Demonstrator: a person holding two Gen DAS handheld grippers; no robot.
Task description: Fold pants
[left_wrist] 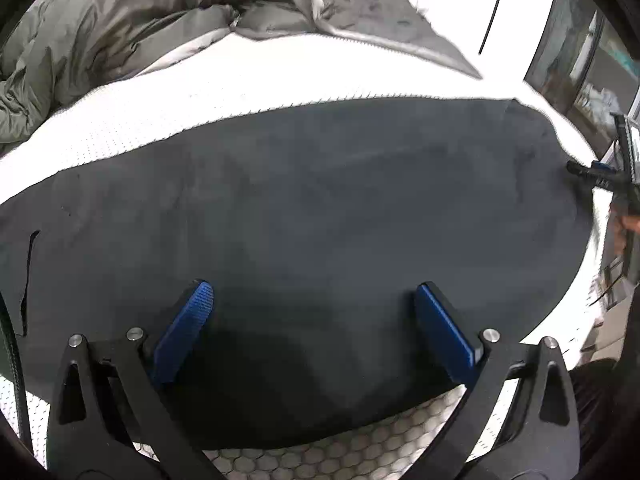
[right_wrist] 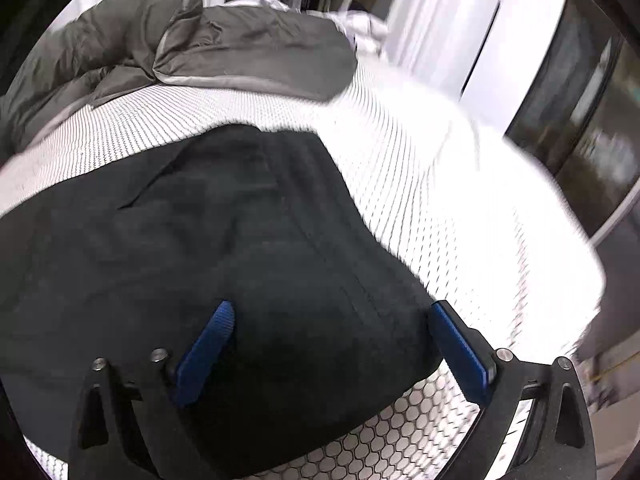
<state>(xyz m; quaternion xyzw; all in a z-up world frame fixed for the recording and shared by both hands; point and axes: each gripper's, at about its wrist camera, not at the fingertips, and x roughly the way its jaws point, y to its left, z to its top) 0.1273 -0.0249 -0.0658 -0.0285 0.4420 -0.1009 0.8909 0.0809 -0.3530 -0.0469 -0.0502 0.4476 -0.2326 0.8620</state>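
A white mattress (left_wrist: 256, 92) with a honeycomb-textured cover fills both wrist views, and a rumpled grey-green duvet (left_wrist: 120, 20) is heaped along its far side, from about 10 to 12 o'clock in each view. The dark pants (left_wrist: 320, 208) lie spread flat on the mattress, a wide slab of charcoal cloth that takes up the middle and lower half of the left wrist view and runs from 9 o'clock to 3 o'clock. In the right wrist view the same pants (right_wrist: 224, 248) cover the centre and the left, their edge cutting diagonally from 12 o'clock down toward 5 o'clock, with bare mattress (right_wrist: 460, 208) bright beyond it. The left gripper (left_wrist: 314, 300) hovers over the near part of the cloth at 6 o'clock, its blue pads (left_wrist: 188, 320) spread wide with only flat fabric showing between them, nothing pinched. The right gripper (right_wrist: 332, 320) likewise stands with its fingers well apart, the left pad (right_wrist: 208, 344) over the cloth and the right pad at the garment's edge, gripping nothing. At 3 o'clock in the left wrist view, the right gripper (left_wrist: 600, 176) shows small beside the far end of the pants.
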